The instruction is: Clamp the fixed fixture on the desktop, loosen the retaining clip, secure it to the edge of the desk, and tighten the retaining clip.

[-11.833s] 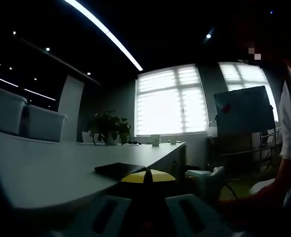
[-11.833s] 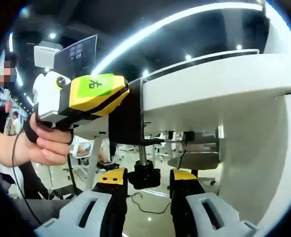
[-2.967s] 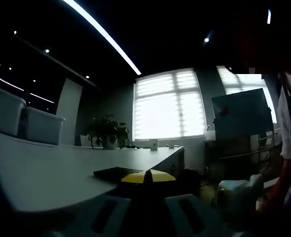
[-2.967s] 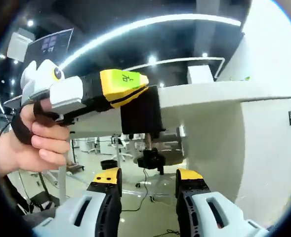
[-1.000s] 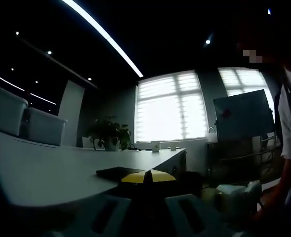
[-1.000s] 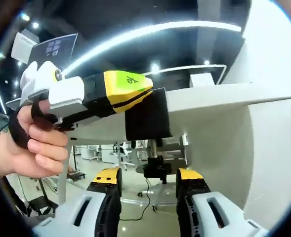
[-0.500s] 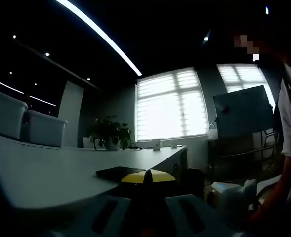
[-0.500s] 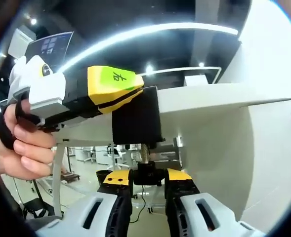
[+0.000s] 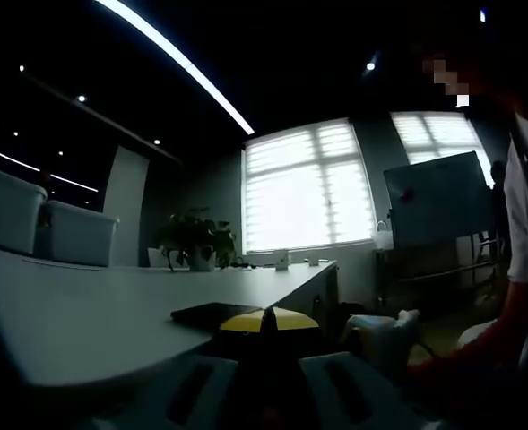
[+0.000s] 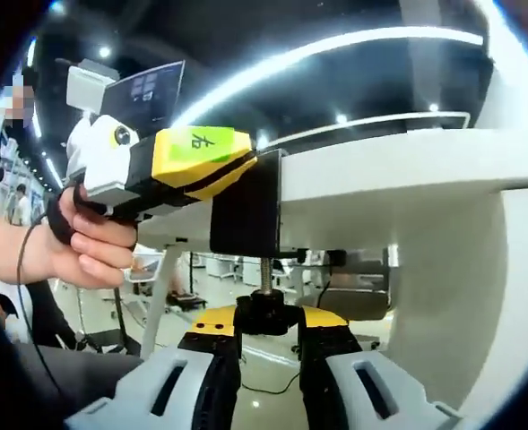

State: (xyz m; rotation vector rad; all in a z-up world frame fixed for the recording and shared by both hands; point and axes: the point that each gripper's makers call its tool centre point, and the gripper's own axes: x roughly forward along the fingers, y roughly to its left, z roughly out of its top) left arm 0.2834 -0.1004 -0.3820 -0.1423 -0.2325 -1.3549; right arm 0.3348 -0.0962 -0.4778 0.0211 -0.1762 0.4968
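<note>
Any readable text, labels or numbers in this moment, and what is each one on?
"右": handwritten on the green label atop the yellow tip of the left tool, in the right gripper view.
The screen high behind that tool carries rows of marks, too small to read.
The whiteboard in the left gripper view bears a red mark, too dim to read.

Right gripper (image 10: 270, 336): pale grey bodies with slotted openings, black fingers capped in yellow. Left gripper (image 10: 237, 175) beside it: white rear housing, black middle, yellow nose with a green label bearing a handwritten mark. Black strap and thin cable at the hand (image 10: 89, 242) gripping its handle. White sleeve (image 9: 519, 215) beyond.
</note>
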